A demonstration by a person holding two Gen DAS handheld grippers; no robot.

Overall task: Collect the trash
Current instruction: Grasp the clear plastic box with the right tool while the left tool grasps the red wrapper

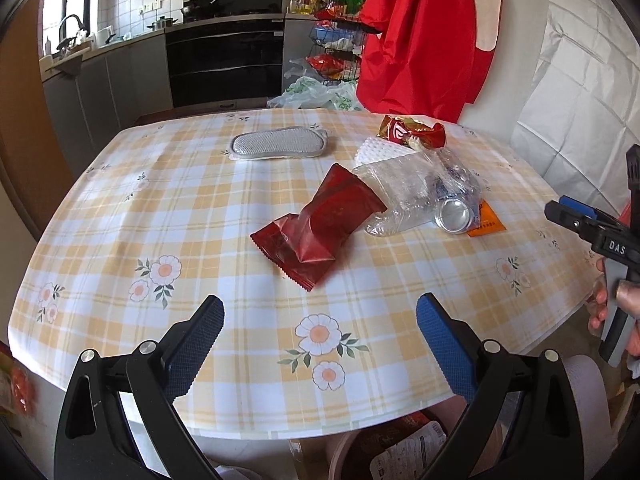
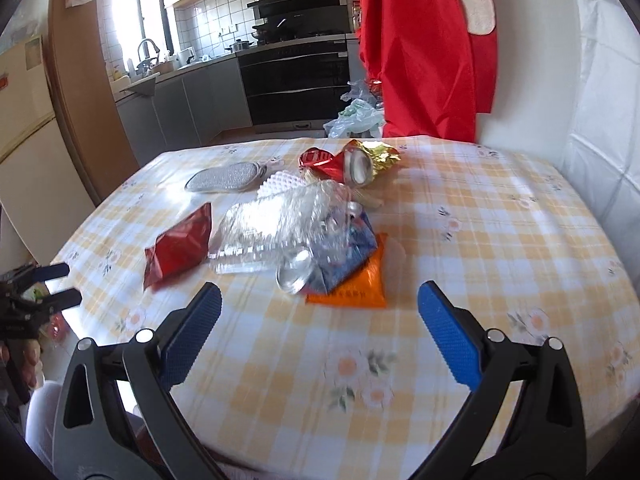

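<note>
A pile of trash lies mid-table: a dark red foil wrapper (image 1: 316, 228) (image 2: 180, 246), a crushed clear plastic bottle (image 1: 404, 196) (image 2: 276, 228), a crushed can (image 1: 454, 216) (image 2: 316, 268), an orange packet (image 1: 486, 222) (image 2: 352, 292), a red-and-gold snack bag (image 1: 412, 132) (image 2: 352, 162) and white foam netting (image 1: 380, 152). My left gripper (image 1: 320, 340) is open and empty, near the front edge, short of the red wrapper. My right gripper (image 2: 320, 328) is open and empty, in front of the can and orange packet; it also shows at the right edge of the left wrist view (image 1: 576, 216).
A grey scrubbing pad (image 1: 280, 146) (image 2: 224, 178) lies at the table's far side. A red cloth (image 1: 424, 32) hangs behind the table. Plastic bags (image 1: 312, 94) lie on the kitchen floor. A bin with trash (image 1: 400, 444) sits below the table's front edge.
</note>
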